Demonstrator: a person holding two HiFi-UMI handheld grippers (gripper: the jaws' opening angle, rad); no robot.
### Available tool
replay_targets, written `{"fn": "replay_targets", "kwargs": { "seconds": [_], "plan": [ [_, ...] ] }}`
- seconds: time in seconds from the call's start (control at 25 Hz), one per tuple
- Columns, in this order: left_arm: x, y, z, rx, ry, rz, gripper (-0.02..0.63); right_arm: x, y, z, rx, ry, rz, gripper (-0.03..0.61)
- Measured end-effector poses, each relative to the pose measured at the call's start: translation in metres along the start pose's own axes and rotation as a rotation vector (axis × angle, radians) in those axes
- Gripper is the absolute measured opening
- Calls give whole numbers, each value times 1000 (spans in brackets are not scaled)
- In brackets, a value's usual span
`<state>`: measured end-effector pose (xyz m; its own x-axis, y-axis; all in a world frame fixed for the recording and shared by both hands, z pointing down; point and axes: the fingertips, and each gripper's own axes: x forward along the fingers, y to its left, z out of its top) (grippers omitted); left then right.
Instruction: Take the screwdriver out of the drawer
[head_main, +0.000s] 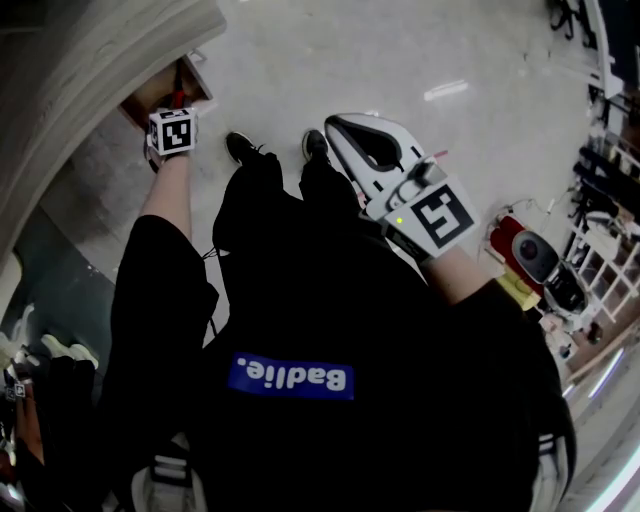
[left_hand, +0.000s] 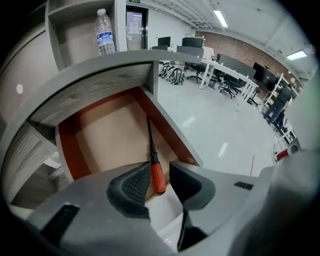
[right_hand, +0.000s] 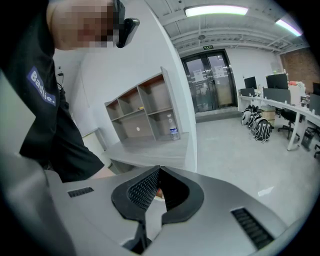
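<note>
Black-clad torso (head_main: 300, 330) fills the head view; the left arm (head_main: 160, 260) stretches down, left gripper (head_main: 172, 132) over the drawer (head_main: 148, 100).

Left gripper view: fingers (left_hand: 134, 186) wide apart, straddling the screwdriver (left_hand: 157, 175) handle on the drawer floor without touching it. Closing askew could roll it away.

Right gripper (right_hand: 159, 172) view: fingers together, empty, aimed across the room.

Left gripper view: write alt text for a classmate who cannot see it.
An orange-handled screwdriver lies in an open drawer, its handle between the fingers of the open left gripper, not yet gripped. A water bottle stands on a shelf above.
</note>
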<state>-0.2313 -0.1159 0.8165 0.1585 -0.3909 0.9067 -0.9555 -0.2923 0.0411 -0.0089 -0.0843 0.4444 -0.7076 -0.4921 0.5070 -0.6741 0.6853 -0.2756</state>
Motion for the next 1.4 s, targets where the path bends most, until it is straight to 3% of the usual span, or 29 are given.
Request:
{"fn": "replay_targets", "kwargs": {
  "seconds": [0.4, 0.72, 1.08, 1.4],
  "plan": [
    [33, 15, -20, -42, 99, 24, 118, -8, -8, -10, 31, 25, -61, 28],
    [46, -3, -12, -45, 144, 29, 104, -29, -32, -14, 52, 36, -79, 27],
    [44, -5, -1, -84, 141, -45, 98, -36, -36, -15, 63, 35, -83, 28],
    [13, -6, -17, -50, 185, -17, 95, -46, -23, 1, 23, 5, -74, 28]
  ]
}}
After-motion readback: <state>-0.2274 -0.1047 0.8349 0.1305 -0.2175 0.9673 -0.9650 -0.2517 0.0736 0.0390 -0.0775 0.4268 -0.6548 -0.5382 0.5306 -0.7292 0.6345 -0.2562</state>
